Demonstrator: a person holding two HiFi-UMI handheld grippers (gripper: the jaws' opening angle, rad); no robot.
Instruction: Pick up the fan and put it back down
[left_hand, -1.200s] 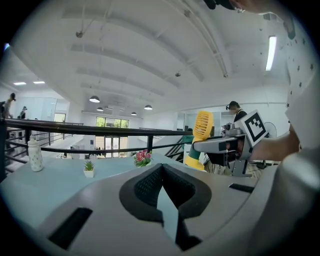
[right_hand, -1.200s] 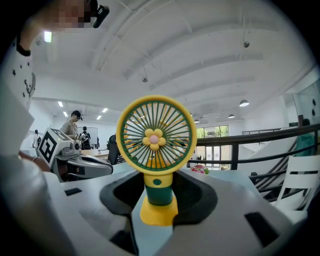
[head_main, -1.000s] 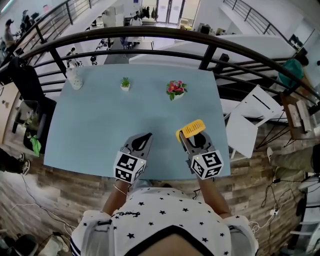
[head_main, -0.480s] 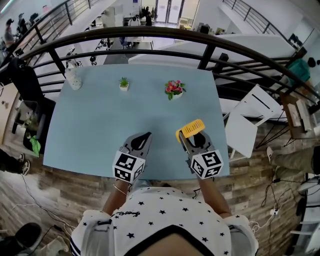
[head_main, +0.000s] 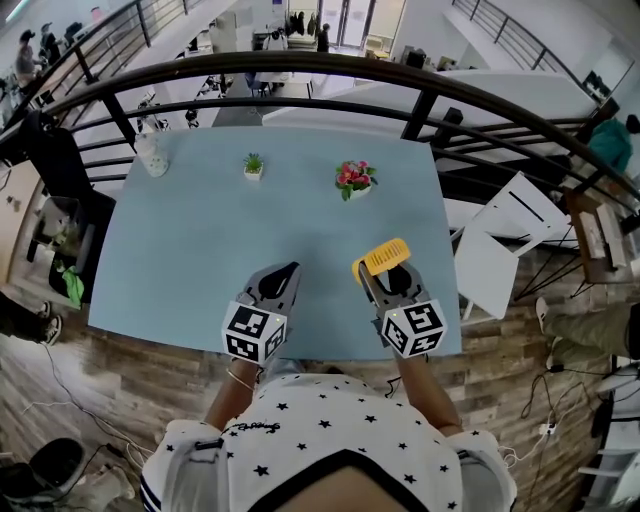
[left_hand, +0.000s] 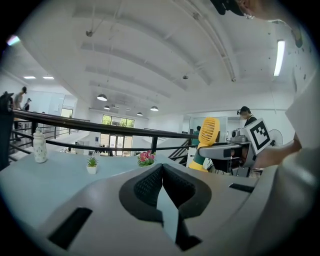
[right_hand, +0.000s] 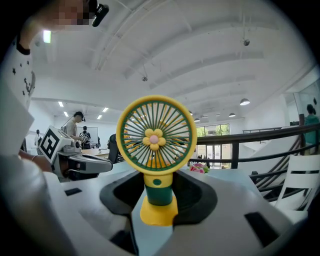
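Pale blue table out on a railed balcony, and all the action sits at its near edge. Right gripper first: its black pads are closed around the little fan, one on each side of the green neck just above the yellow foot. The round yellow cage with its flower-shaped hub stands upright, facing back at the camera. From the head view the fan pokes out ahead of the right gripper, over the table's near right part; whether its foot touches the surface, I cannot tell. Over to the left gripper: its pads meet at the tips and nothing is between them. It hovers low over the table, just beside its partner. Both marker cubes face up, close to the star-print shirt. Farther out along the far edge: a white vase at the left corner, a small potted plant, then pink flowers. Beyond them, the black railing; off to the right, a white chair.
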